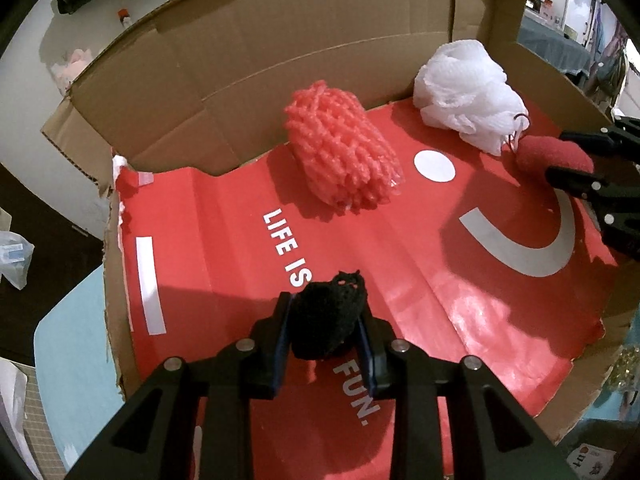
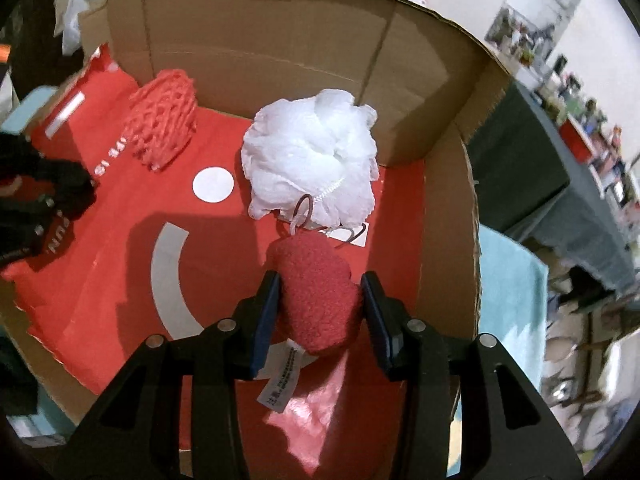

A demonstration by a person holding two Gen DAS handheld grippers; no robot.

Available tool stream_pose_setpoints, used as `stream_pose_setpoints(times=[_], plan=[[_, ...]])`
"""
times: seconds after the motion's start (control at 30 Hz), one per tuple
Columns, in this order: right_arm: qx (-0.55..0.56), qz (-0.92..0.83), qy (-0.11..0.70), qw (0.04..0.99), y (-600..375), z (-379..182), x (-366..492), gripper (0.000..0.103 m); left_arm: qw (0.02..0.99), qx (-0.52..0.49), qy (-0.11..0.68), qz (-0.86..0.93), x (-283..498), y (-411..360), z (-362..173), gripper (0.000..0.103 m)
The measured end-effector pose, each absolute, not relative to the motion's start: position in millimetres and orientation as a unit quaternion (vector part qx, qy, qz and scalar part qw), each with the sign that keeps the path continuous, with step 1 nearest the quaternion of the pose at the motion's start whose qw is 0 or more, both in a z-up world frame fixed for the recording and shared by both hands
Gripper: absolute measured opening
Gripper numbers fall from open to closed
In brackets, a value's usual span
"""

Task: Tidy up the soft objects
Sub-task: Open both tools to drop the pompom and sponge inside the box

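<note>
Two soft things are in my grip above the red-lined cardboard box (image 1: 248, 92): my left claw (image 1: 325, 330) is clamped on a black crocheted piece (image 1: 326, 314), my right claw (image 2: 319, 306) on a red fuzzy plush (image 2: 318, 294). The coral mesh roll (image 1: 342, 146) and white bath pouf (image 2: 314, 158) lie on the liner near the back wall.

Foam net (image 1: 344, 148) left of mesh puff (image 1: 468, 92) — both in box (image 1: 280, 40), near back wall.
</note>
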State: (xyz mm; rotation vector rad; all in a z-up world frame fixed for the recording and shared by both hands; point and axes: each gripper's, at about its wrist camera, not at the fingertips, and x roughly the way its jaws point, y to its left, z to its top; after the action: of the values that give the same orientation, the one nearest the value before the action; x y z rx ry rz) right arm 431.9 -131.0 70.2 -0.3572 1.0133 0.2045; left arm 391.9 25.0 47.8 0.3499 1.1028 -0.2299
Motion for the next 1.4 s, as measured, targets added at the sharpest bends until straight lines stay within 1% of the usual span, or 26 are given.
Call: stream_pose_setpoints(times=[0.1,0.2,0.3,0.37,0.4,0.43,0.47,0.5,0.6,0.67,0.7,0.77,0.8,0.83,0.93,1.0,1.13,1.27,1.33,1.4], plan=[[-0.186,0.097,0.478,0.853,-127,67,430,0.041,0.831,0.167,0.52,-0.107,389,22,49,0.033],[-0.202,0.097,0.473,0.852,-125,65,427,0.042,0.832,0.165,0.519,-0.104,391,25,50,0.037],[-0.212,0.098,0.472,0.85,-124,63,425,0.043,0.835,0.162,0.516,-0.101,389,30,53,0.044],[-0.223,0.094,0.468,0.85,-122,62,424,0.045,0.84,0.156,0.51,-0.102,384,32,60,0.051],[-0.228,0.094,0.466,0.85,-121,63,423,0.05,0.841,0.153,0.508,-0.103,382,35,62,0.054],[-0.23,0.094,0.464,0.85,-120,63,423,0.056,0.843,0.152,0.505,-0.104,379,37,64,0.059],[-0.232,0.093,0.46,0.852,-120,64,422,0.058,0.846,0.15,0.501,-0.105,376,37,67,0.062],[-0.232,0.092,0.456,0.854,-116,66,415,0.061,0.848,0.148,0.497,-0.108,372,38,71,0.063],[-0.228,0.089,0.449,0.859,-117,76,410,0.061,0.859,0.139,0.479,-0.115,356,39,86,0.068],[-0.219,0.091,0.444,0.864,-118,85,404,0.061,0.873,0.127,0.456,-0.12,341,42,103,0.078],[-0.213,0.091,0.44,0.868,-119,91,400,0.062,0.878,0.122,0.446,-0.121,334,44,108,0.08],[-0.198,0.092,0.43,0.876,-123,103,392,0.066,0.893,0.107,0.42,-0.124,315,41,127,0.086],[-0.19,0.093,0.427,0.879,-124,109,387,0.071,0.898,0.102,0.41,-0.127,307,42,134,0.088],[-0.182,0.095,0.421,0.883,-126,117,380,0.074,0.902,0.096,0.4,-0.129,300,40,141,0.09],[-0.161,0.1,0.4,0.897,-135,141,361,0.074,0.918,0.073,0.367,-0.129,275,41,159,0.097],[-0.142,0.107,0.387,0.905,-140,158,346,0.075,0.929,0.06,0.343,-0.126,258,40,172,0.098],[-0.096,0.123,0.354,0.922,-149,189,305,0.082,0.946,0.051,0.296,-0.119,221,35,194,0.103],[-0.074,0.131,0.307,0.94,-154,216,255,0.083,0.957,0.034,0.261,-0.122,176,35,205,0.103],[-0.067,0.137,0.286,0.946,-156,225,230,0.091,0.96,0.023,0.249,-0.122,156,36,207,0.103],[-0.063,0.139,0.266,0.952,-157,229,204,0.092,0.964,0.023,0.237,-0.115,138,34,204,0.103]])
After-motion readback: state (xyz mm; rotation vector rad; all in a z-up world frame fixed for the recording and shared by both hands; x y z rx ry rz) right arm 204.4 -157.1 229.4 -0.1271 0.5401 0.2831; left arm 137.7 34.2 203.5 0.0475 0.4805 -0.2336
